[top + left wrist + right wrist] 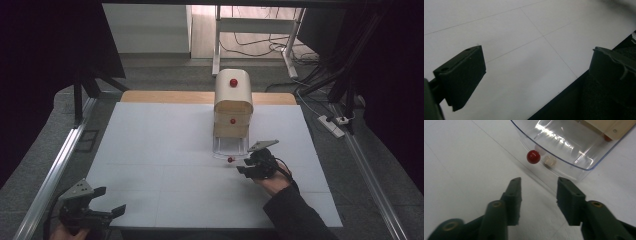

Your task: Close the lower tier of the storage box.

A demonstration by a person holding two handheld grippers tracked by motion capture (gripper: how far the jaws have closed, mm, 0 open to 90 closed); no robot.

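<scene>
A small cream cabinet [233, 102] with red knobs stands at the back middle of the white table [165, 165]. Its lowest drawer, a clear plastic drawer [229, 146] [564, 147], is pulled out toward me, with a red knob [230, 160] [533, 156] on its front. My right gripper [251, 162] [539, 188] is open just in front of that knob, a short way off it, holding nothing. My left gripper [107, 202] [536, 67] is open and empty near the table's front left corner.
A wooden strip [165, 97] runs along the table's far edge. Metal rails [50, 180] flank the table. A power strip [331, 125] and cables lie on the floor at the right. The table's dark front edge [564, 100] passes under the left gripper.
</scene>
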